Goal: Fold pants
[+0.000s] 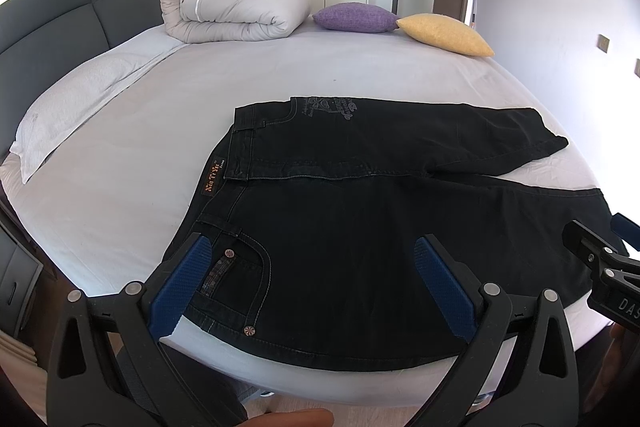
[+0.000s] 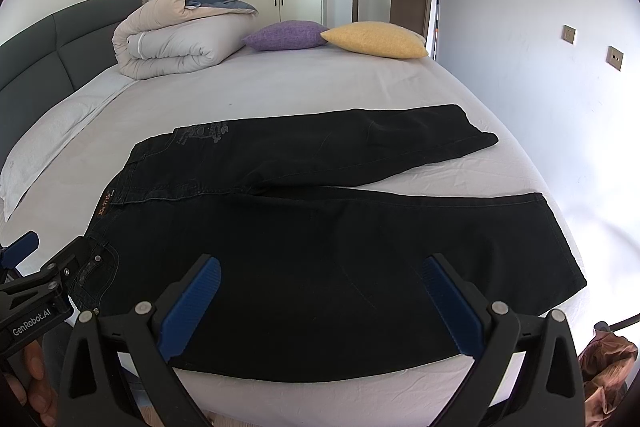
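Left gripper point(image 1: 312, 279), black frame with blue ribbed pads, is spread wide with nothing between the pads; it hovers over the near-left part of the dark, almost black denim pants point(image 1: 360, 227), above the riveted front pocket by the waistband. Right gripper point(image 2: 320, 301), same build, is equally wide open and empty, hovering over the near leg around mid-length. The pants lie flat and unfolded on the bed with the pale lilac sheet point(image 2: 280, 87), waistband to the left, hems to the right, so the long axis runs left-right across both grippers' line of approach. Legs splay apart; the near leg's outer seam runs just inside the near bed edge. Judgement: left gripper is nearer the waist, right nearer the hem; folding has not begun. Farther: rolled beige-grey duvet point(image 2: 176, 39), purple cushion point(image 2: 286, 35) and yellow cushion point(image 2: 376, 39) at the far edge, well apart from the pants.
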The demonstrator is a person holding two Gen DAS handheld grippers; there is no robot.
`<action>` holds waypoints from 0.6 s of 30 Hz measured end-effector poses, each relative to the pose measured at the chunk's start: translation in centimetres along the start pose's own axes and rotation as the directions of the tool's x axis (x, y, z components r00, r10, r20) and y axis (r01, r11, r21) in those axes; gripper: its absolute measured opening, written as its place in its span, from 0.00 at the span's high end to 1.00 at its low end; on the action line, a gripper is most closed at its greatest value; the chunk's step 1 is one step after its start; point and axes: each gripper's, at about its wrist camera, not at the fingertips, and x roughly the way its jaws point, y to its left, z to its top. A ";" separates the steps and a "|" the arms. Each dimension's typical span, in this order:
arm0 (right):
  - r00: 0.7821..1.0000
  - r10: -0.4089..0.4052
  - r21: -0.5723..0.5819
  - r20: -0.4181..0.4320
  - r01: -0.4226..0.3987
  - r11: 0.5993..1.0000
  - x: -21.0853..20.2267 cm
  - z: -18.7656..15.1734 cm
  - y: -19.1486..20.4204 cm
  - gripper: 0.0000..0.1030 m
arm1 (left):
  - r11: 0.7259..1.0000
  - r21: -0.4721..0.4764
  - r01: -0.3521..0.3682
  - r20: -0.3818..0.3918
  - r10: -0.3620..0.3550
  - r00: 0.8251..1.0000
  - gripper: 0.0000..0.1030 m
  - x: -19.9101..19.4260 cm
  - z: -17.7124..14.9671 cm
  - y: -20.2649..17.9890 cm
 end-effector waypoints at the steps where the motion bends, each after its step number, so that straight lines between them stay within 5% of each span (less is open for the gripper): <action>1: 1.000 0.000 0.000 0.000 0.000 1.000 0.0 0.0 0.0 0.00 | 1.000 0.000 0.000 0.000 0.000 1.000 0.00 0.0 0.0 0.0; 18: 1.000 0.001 0.000 -0.002 -0.001 1.000 0.0 -0.1 0.2 0.00 | 1.000 0.000 0.000 -0.003 0.000 1.000 0.00 0.0 0.0 0.0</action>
